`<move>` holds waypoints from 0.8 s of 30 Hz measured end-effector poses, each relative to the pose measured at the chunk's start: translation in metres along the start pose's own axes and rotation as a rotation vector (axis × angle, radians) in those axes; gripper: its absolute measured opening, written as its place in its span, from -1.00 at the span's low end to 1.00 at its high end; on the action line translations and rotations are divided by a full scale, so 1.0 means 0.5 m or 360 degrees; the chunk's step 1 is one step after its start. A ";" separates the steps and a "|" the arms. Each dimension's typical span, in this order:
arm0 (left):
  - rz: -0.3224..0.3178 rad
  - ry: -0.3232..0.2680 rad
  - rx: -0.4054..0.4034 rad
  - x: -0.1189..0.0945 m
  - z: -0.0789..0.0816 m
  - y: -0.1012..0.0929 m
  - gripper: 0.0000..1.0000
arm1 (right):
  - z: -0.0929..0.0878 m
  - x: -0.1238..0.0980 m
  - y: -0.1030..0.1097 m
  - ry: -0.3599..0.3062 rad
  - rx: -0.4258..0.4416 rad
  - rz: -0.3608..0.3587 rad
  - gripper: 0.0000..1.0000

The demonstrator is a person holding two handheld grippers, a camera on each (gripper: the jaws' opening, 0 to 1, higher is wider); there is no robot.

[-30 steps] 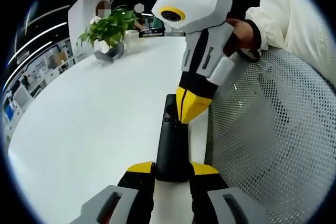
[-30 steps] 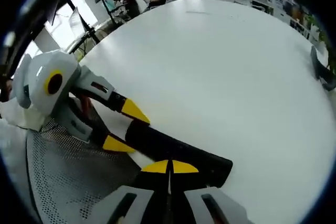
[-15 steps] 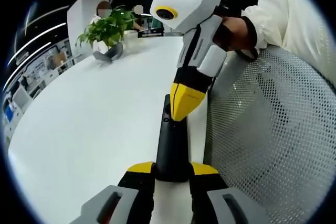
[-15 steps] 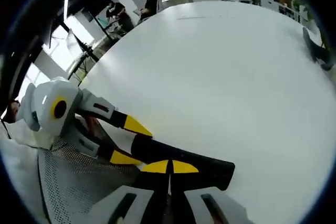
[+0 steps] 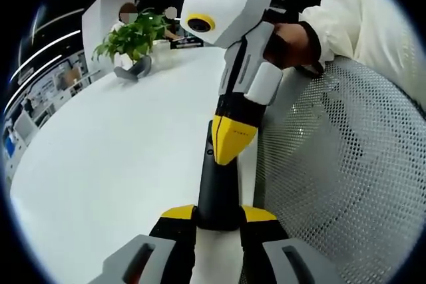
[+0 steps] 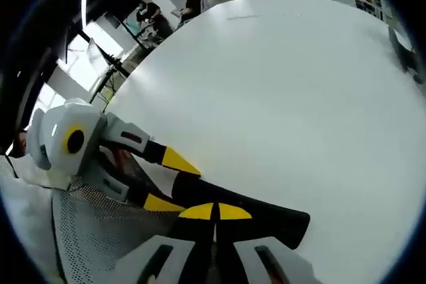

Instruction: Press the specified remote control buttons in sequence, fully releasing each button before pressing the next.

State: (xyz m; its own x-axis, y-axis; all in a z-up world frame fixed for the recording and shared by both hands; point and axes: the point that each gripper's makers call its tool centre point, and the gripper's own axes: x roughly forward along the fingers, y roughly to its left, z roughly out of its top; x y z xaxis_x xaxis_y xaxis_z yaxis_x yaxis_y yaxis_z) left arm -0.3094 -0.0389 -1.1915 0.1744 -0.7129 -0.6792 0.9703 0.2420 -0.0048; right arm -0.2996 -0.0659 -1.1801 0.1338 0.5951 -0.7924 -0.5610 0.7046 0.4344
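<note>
A black remote [image 5: 214, 187] lies lengthwise over the white table [image 5: 113, 157], near its edge. My left gripper [image 5: 218, 213] is shut on the remote's near end, a yellow tip on each side. My right gripper [image 5: 233, 143] comes down from the upper right, held by a person's hand [image 5: 293, 34], with its yellow tips together and shut. They rest on the remote's upper half, next to a small button. In the right gripper view, the right gripper [image 6: 214, 211] sits shut over the remote [image 6: 266, 211], and the left gripper [image 6: 172, 182] clasps the remote's far end.
A white mesh chair back [image 5: 333, 171] stands close on the right of the remote. A potted plant [image 5: 130, 34] and a dark curved object [image 5: 136, 68] sit at the table's far side. People stand at desks [image 6: 186, 1] beyond the table.
The right gripper has swung a little to the left and its tips have slid slightly down the remote toward the left gripper. The left gripper keeps its hold.
</note>
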 end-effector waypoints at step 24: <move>0.0002 -0.0005 0.0009 0.001 0.000 0.002 -0.51 | 0.006 0.001 -0.007 -0.0075 0.0216 -0.0014 -1.00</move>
State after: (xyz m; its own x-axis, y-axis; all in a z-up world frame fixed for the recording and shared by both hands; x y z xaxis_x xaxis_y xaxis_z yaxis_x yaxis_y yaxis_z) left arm -0.3081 -0.0389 -1.1919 0.1765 -0.7148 -0.6767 0.9710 0.2392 0.0006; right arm -0.2952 -0.0669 -1.1806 0.1784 0.6038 -0.7770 -0.4447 0.7538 0.4837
